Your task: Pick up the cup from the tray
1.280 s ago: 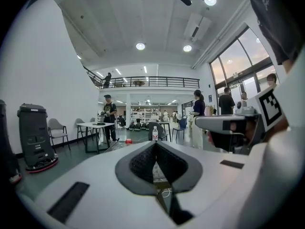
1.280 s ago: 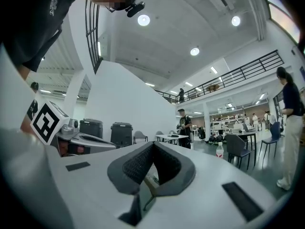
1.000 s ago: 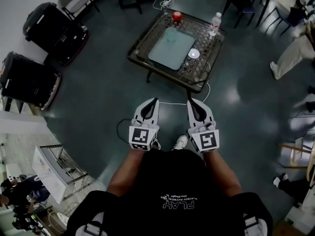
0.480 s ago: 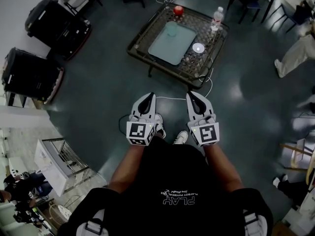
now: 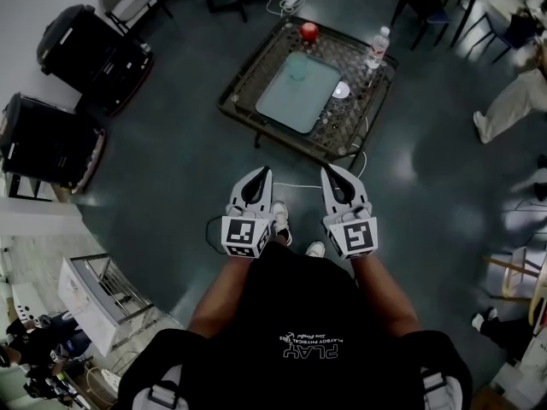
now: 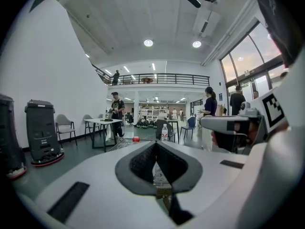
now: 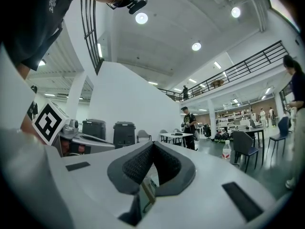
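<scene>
Head view shows the left gripper (image 5: 261, 172) and right gripper (image 5: 330, 169) pressed together, empty; better step nearer the cup (image 5: 297, 69) first, then spread one.

The right gripper (image 7: 152, 144) has its jaws together, bottle (image 7: 227, 150) beyond.

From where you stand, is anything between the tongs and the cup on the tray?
Nothing visible blocks them. The left tongs and right tongs are shut, with only floor and a cable before the table. The cup stands on the tray's far half; the bottle and red object sit beside it.
</scene>
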